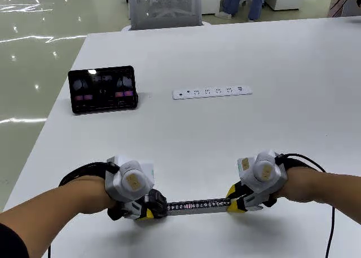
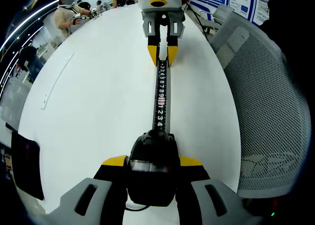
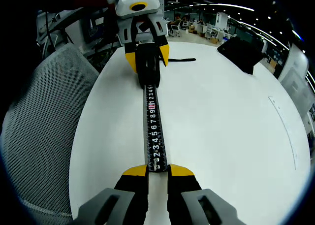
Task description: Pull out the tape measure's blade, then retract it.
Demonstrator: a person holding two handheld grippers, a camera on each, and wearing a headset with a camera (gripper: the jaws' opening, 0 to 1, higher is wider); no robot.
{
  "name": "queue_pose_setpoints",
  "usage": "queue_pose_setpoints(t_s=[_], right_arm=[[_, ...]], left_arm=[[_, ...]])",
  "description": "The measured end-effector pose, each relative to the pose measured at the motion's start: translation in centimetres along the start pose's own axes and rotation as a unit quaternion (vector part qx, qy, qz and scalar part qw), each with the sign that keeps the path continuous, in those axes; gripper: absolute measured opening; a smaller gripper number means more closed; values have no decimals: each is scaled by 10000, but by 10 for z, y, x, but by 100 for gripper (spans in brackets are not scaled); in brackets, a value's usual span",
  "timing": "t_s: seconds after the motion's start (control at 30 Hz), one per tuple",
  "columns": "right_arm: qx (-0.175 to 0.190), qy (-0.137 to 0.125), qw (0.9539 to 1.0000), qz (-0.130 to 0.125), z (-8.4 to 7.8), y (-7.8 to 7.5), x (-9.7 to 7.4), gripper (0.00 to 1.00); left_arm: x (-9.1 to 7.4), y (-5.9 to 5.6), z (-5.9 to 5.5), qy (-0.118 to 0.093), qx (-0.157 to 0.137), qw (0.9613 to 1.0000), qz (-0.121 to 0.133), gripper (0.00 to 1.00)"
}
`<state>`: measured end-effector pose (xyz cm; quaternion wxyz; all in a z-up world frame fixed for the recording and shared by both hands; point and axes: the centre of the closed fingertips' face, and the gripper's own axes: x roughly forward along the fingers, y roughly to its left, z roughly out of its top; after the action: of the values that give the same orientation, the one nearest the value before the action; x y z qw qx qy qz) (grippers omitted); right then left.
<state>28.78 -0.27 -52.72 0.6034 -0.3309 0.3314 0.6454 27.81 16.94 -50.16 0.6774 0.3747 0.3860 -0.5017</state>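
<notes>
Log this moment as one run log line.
left gripper: shut on black tape measure case | right gripper: shut on tip of silver numbered blade | blade: pulled out, straight between grippers | surface: white table

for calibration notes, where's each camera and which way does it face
Head view: on the headset, looking down at the table; both forearms show.
Left gripper view: on the left gripper, facing along the blade toward the right gripper.
Right gripper view: the reverse, own jaws pinching the blade, facing the tape case.
All share the blade.
</notes>
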Motion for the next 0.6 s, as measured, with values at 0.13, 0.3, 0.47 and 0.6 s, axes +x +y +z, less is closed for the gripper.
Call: queue_pose_setpoints(t_s=[0.13, 0.3, 0.47, 0.6], right_arm=[[6, 23, 10000, -17, -5, 0, -4, 10], [13, 38, 10000, -39, -11, -1, -7, 10], [-19, 62, 10000, -52, -16, -2, -10, 10], [-4, 69, 10000, -62, -19, -3, -12, 10]], left_arm=[[0, 0, 0, 4, 1, 10000, 2, 32], [0, 1, 0, 8, -3, 10000, 4, 32], [0, 1, 0, 8, -6, 10000, 12, 32], [0, 1, 0, 5, -9, 10000, 15, 32]])
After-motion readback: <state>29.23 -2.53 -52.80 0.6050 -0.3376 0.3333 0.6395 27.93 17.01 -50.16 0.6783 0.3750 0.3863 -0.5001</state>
